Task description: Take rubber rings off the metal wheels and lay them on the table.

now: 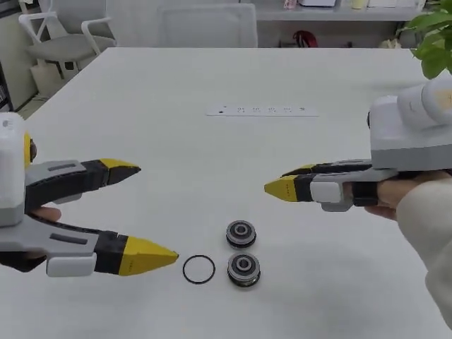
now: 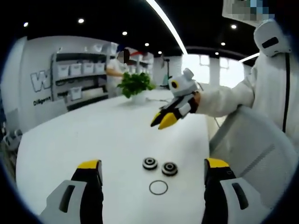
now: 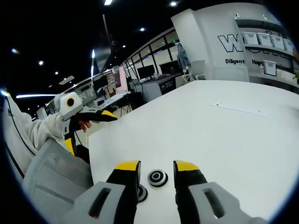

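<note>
Two small metal wheels lie side by side on the white table, near its front edge. A loose black rubber ring lies flat just left of the nearer wheel. My left gripper hovers left of them with its jaws wide open and empty. In the left gripper view the ring and both wheels sit between the jaws. My right gripper hangs above and right of the wheels, jaws narrowly open and empty. One wheel shows in that gap.
A white power strip lies flat at the table's middle. A potted plant stands at the far right corner. Office chairs stand beyond the far left edge. A person stands by shelves in the background.
</note>
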A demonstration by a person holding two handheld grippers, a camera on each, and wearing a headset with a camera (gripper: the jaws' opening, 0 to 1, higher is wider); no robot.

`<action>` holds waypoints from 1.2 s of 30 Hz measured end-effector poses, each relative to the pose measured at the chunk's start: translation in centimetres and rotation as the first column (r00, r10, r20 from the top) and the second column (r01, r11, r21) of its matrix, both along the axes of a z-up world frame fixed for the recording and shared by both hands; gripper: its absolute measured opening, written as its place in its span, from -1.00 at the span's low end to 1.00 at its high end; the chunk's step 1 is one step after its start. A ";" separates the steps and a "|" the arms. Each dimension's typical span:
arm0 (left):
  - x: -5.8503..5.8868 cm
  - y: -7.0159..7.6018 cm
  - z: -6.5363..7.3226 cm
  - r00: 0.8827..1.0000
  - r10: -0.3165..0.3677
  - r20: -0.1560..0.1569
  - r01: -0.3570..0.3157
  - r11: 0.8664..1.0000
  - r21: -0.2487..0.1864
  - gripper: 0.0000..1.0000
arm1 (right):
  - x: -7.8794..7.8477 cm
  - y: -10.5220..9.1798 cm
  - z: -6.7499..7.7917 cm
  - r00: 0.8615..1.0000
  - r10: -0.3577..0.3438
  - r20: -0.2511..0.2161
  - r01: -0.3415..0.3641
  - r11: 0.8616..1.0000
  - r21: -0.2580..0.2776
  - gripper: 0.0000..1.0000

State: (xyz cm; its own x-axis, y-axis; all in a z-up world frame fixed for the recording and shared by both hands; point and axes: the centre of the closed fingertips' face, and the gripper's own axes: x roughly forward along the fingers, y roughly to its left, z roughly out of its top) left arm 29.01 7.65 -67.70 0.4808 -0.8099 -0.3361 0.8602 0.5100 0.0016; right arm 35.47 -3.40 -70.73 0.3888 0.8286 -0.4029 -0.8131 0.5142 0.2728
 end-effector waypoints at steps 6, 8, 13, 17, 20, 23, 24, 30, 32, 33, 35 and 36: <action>0.7 -1.6 2.3 0.997 -0.061 0.055 0.060 0.998 0.026 0.82 | -0.5 0.2 -0.4 0.999 0.037 0.003 -0.037 0.999 -0.019 -0.51; 0.9 -2.2 2.9 0.994 -0.084 0.069 0.082 0.996 0.031 0.81 | -0.6 0.2 -0.4 0.999 0.049 0.005 -0.048 0.999 -0.025 -0.51; 1.6 -3.7 3.3 0.988 -0.132 0.082 0.128 0.990 0.057 0.78 | -0.9 0.2 -0.7 0.998 0.069 0.012 -0.068 0.997 -0.047 -0.50; 2.2 -5.0 2.6 0.983 -0.162 0.084 0.154 0.984 0.088 0.77 | -1.0 0.2 -0.9 0.997 0.081 0.014 -0.080 0.995 -0.054 -0.50; 2.4 -6.0 1.6 0.979 -0.187 0.085 0.177 0.978 0.115 0.70 | -1.1 0.1 -1.2 0.996 0.090 0.007 -0.089 0.994 -0.059 -0.50; 2.7 -6.7 0.9 0.978 -0.189 0.083 0.179 0.977 0.120 0.65 | -1.2 0.0 -1.8 0.995 0.098 -0.005 -0.098 0.993 -0.063 -0.50; 2.7 -7.0 0.7 0.978 -0.188 0.086 0.177 0.977 0.120 0.65 | -1.2 0.0 -2.0 0.995 0.099 -0.008 -0.100 0.993 -0.065 -0.49; 2.2 -8.1 -0.9 0.979 -0.183 0.089 0.176 0.981 0.086 0.58 | -2.0 0.1 -3.3 0.989 0.149 -0.018 -0.151 0.982 -0.114 -0.47; 2.2 -8.1 -1.3 0.982 -0.171 0.074 0.166 0.984 0.071 0.55 | -2.3 0.2 -3.8 0.986 0.164 -0.025 -0.166 0.978 -0.130 -0.45; 2.2 -8.1 -1.7 0.984 -0.164 0.069 0.159 0.985 0.068 0.54 | -2.5 0.2 -4.1 0.984 0.178 -0.028 -0.180 0.973 -0.145 -0.45; 2.3 -8.0 -2.1 0.986 -0.153 0.064 0.148 0.986 0.071 0.54 | -2.9 0.3 -4.5 0.980 0.197 -0.034 -0.200 0.967 -0.161 -0.44; 2.3 -8.0 -2.3 0.987 -0.149 0.063 0.144 0.987 0.073 0.54 | -3.0 0.4 -4.7 0.978 0.204 -0.035 -0.207 0.964 -0.165 -0.43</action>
